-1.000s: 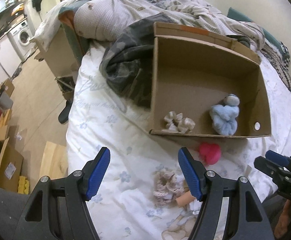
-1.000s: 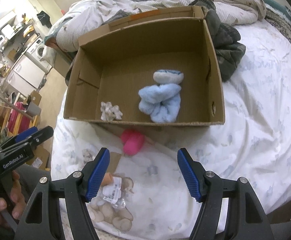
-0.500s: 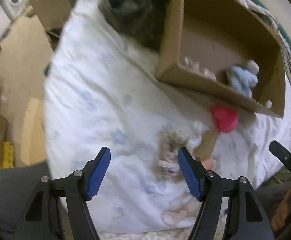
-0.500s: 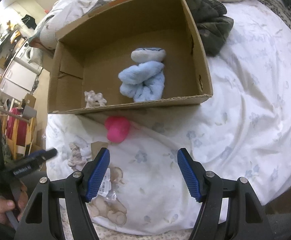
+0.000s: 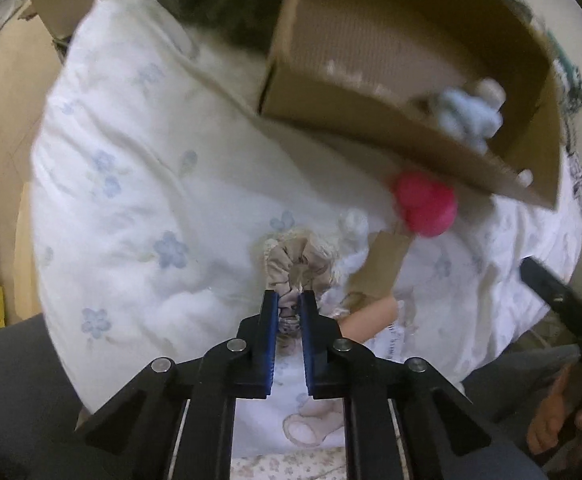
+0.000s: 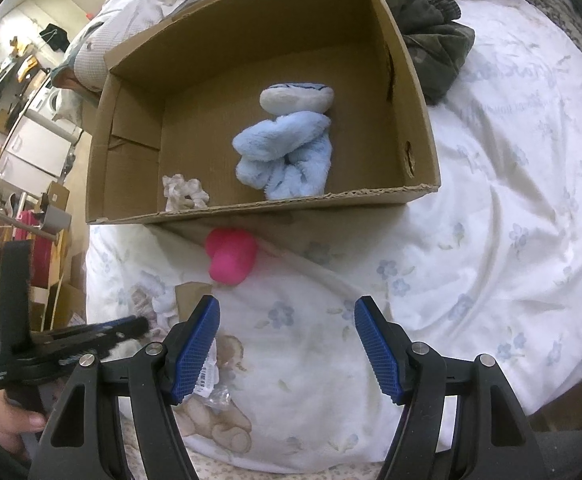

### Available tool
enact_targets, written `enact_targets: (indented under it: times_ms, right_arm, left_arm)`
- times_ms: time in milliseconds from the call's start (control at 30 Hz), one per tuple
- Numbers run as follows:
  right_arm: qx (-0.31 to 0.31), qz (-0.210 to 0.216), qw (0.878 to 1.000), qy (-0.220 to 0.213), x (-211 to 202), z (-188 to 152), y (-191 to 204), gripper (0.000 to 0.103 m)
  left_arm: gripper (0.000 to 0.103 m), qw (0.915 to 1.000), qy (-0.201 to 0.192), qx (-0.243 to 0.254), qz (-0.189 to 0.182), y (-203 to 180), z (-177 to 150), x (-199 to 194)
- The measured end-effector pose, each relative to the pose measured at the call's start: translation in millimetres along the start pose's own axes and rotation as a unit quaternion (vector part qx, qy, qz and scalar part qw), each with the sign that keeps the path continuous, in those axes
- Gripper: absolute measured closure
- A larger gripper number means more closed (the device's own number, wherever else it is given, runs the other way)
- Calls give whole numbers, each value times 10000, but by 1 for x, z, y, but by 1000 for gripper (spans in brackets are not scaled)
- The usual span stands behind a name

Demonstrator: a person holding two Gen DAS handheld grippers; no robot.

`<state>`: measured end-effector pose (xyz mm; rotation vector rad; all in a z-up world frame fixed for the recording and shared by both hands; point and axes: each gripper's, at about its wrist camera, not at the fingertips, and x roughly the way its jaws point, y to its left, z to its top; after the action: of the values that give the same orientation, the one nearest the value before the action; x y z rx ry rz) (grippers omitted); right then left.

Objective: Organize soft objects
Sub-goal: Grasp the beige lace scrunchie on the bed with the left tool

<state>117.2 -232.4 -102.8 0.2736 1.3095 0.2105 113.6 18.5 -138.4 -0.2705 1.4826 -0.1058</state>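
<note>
Altogether, two grippers are seen. In the left wrist view the left gripper (image 5: 289, 300), at lower centre, is closed on one beige scrunchie (image 5: 297, 262), its blue pads pinching the gathered fabric, which lies on the white floral duvet (image 5: 131, 184). To the right of the scrunchie, one small piece of cardboard (image 5: 383, 264) is seen flat on the duvet, and above it one pink plush toy (image 5: 425, 204) is found touching the near wall of the single cardboard box (image 5: 371, 136) in the upper right.

In the right wrist view, the left gripper is seen at lower left, held by one hand (image 6: 9, 420). At lower centre the right gripper (image 6: 287, 344) is held with its jaws spread apart and nothing between them, above the duvet. Inside the box, two soft things are counted: one cream scrunchie (image 6: 183, 194) in the near left corner, and one light blue plush toy (image 6: 287, 152) to its right, near the middle. One dark crumpled garment (image 6: 431, 48) is seen beside the box at upper right.
</note>
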Motion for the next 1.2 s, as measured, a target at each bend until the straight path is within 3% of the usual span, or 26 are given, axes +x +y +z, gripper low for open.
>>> enact_targets:
  times_ms: [200, 300, 400, 533, 800, 900, 933, 1200]
  right_arm:
    - [-11, 56, 10000, 64, 3, -1, 1, 29]
    - [-12, 282, 9993, 231, 8, -3, 5, 29]
    - [-104, 645, 9967, 472, 18, -5, 17, 29]
    - [-352, 1000, 9903, 899, 41, -8, 43, 50]
    - [-870, 796, 9806, 1564, 97, -16, 85, 61]
    - [-1035, 715, 9790, 1606, 107, -18, 91, 79]
    - [-1087, 736, 9787, 1581, 107, -18, 93, 92]
    - [-960, 1300, 9797, 1187, 64, -19, 85, 96]
  left_arm:
    - [94, 9975, -617, -100, -320, 4, 0, -48]
    - [94, 9955, -918, -175, -149, 9, 2, -65]
    - [94, 9925, -1188, -131, 258, 9, 5, -73]
    - [94, 9915, -1248, -132, 341, 12, 6, -78]
    - [94, 9934, -1069, -205, 373, 14, 8, -64]
    - [94, 9939, -1008, -292, 327, 17, 8, -61]
    - [94, 9941, -989, -324, 302, 18, 8, -61]
    - [94, 9932, -1079, -331, 295, 16, 9, -64]
